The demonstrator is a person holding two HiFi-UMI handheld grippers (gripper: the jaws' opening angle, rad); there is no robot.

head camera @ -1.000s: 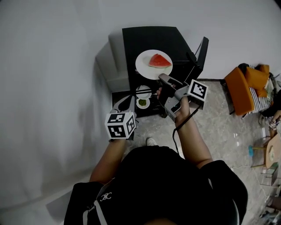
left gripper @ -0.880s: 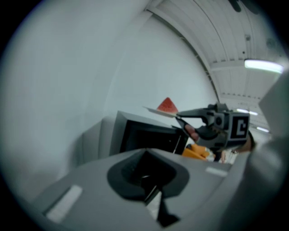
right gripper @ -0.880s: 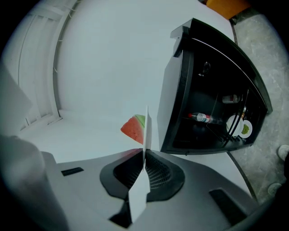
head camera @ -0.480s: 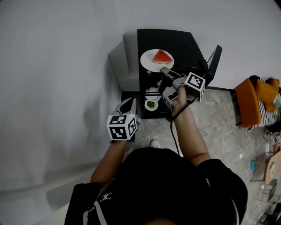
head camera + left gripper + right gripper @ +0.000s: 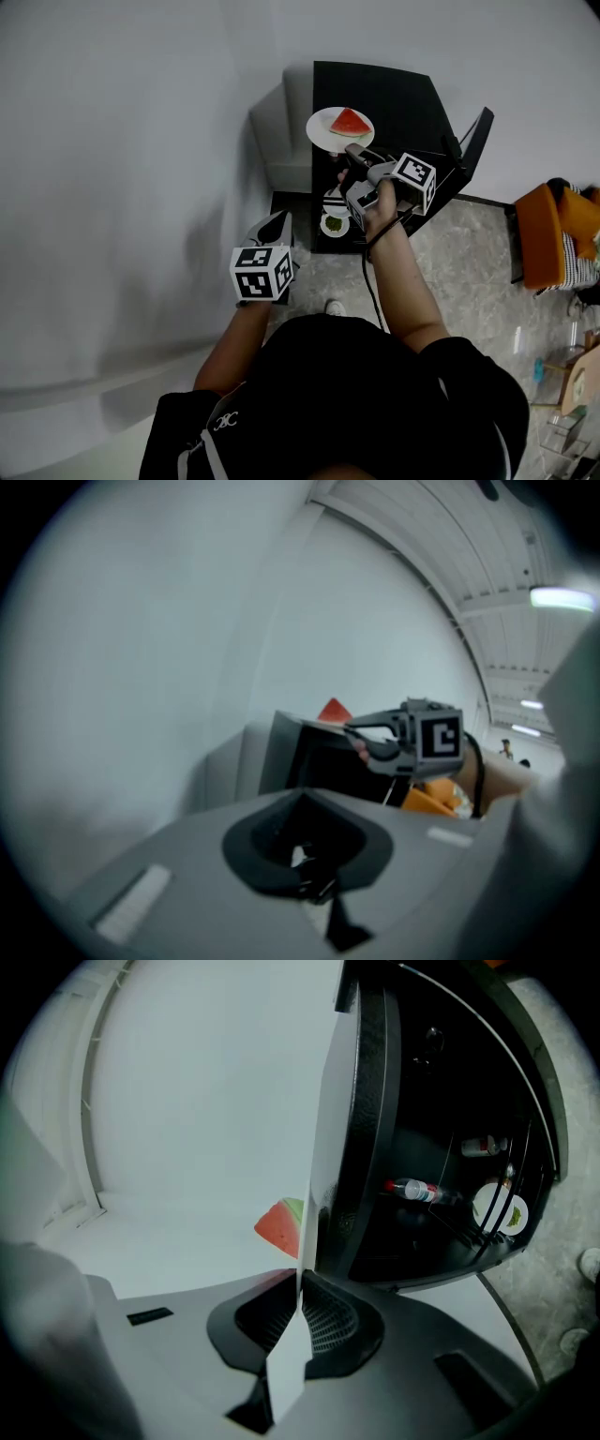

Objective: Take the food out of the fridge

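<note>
— Between the jaws of the right claw [image 5: 296, 1316], the rim of a round white plate [image 5: 315, 1194], seen edge-on and pinched tight.

— And on the plate?

— Just past the fingertips, a red wedge of watermelon with a green rind [image 5: 279, 1227], lying on the plate's upper face.

— Out of the fridge, then?

— Outside the cavity, yes. Held up over the top of the small black fridge [image 5: 403, 89], as seen from the head view. Touching that top or just clear of it, impossible to tell.

— Anything below the claw?

— Beneath the right claw and the hand behind it, the open fridge interior. Two small white bowls on the shelves there: one with something green in it [image 5: 334, 224], another [image 5: 335, 200] just above, partly crossed by dark bars. Deeper in, a clear plastic bottle with a red cap [image 5: 422, 1190], lying on its side. Off to the claw's right, the black fridge door [image 5: 473, 150], swung wide.

— And the left claw?

— Jaws of the left claw [image 5: 305, 850] pressed together, nothing between them. Held lower than the right claw and off to its left, well apart from plate and fridge. Aimed toward them, though: straight ahead of its tips, the right claw's square-marked cube [image 5: 439, 735] and the red wedge beside it.
</note>
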